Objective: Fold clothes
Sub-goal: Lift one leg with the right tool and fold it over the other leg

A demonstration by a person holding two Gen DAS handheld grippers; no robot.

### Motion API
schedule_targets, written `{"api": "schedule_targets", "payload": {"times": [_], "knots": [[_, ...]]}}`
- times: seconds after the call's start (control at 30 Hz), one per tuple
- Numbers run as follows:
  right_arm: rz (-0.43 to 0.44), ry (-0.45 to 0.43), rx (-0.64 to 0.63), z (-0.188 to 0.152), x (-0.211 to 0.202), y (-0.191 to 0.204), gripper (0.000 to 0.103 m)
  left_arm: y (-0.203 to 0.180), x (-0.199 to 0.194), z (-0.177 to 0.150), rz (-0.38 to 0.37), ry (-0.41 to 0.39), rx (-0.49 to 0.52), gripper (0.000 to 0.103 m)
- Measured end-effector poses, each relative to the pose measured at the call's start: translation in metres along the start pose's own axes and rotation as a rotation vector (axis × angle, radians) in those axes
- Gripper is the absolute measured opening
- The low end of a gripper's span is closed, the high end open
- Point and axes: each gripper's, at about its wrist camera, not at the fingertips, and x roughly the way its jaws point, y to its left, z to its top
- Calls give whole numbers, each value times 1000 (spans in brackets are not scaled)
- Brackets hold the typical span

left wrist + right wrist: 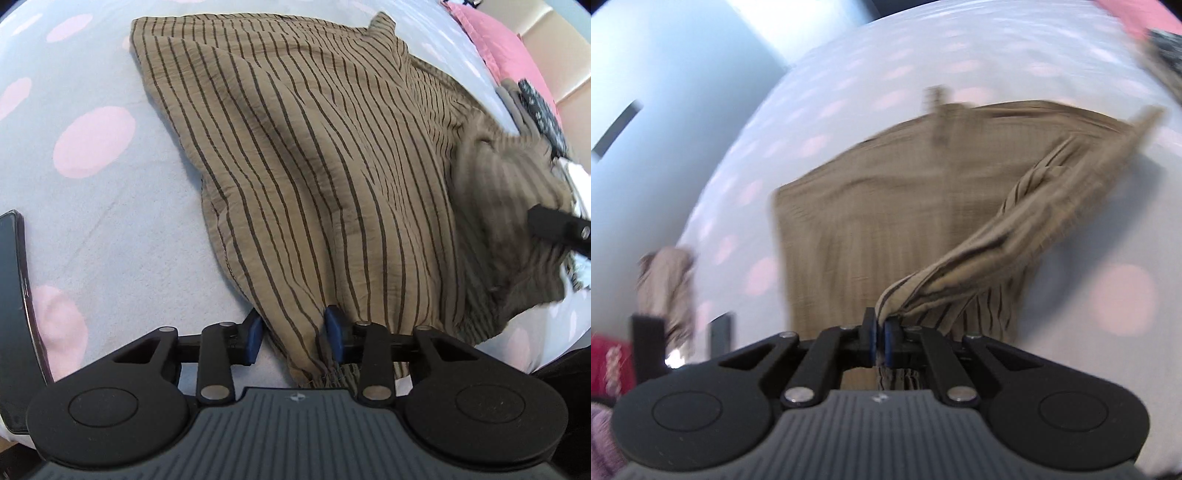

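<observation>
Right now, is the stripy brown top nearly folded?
Not yet. The tan striped crinkly garment lies spread and rumpled on the white bedsheet with pink dots, with no neat fold showing. The right gripper pinches a bunched edge, and fabric sits between the left gripper fingers. All the folding remains.

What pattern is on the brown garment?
Thin dark stripes on tan-brown garment, clearest in the left wrist view.

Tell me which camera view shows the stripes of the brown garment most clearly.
The left wrist view: the brown striped garment lies sharp there, each dark stripe distinct. In the right wrist view the garment is motion-blurred; stripes show only on the twisted part near the right gripper.
</observation>
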Motion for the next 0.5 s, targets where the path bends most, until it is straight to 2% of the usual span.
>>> {"api": "schedule_targets", "payload": {"times": [0.17, 0.23, 0.43, 0.5], "knots": [[74, 98, -75, -14, 24, 38, 5, 7, -7, -1, -4, -12, -24, 32], [101, 146, -83, -21, 35, 45, 4, 9, -7, -2, 7, -3, -25, 29], [132, 225, -60, -36, 54, 53, 4, 20, -8, -10, 47, 15, -43, 28], [136, 243, -47, -38, 59, 51, 4, 23, -13, -13, 40, 12, -53, 28]]}}
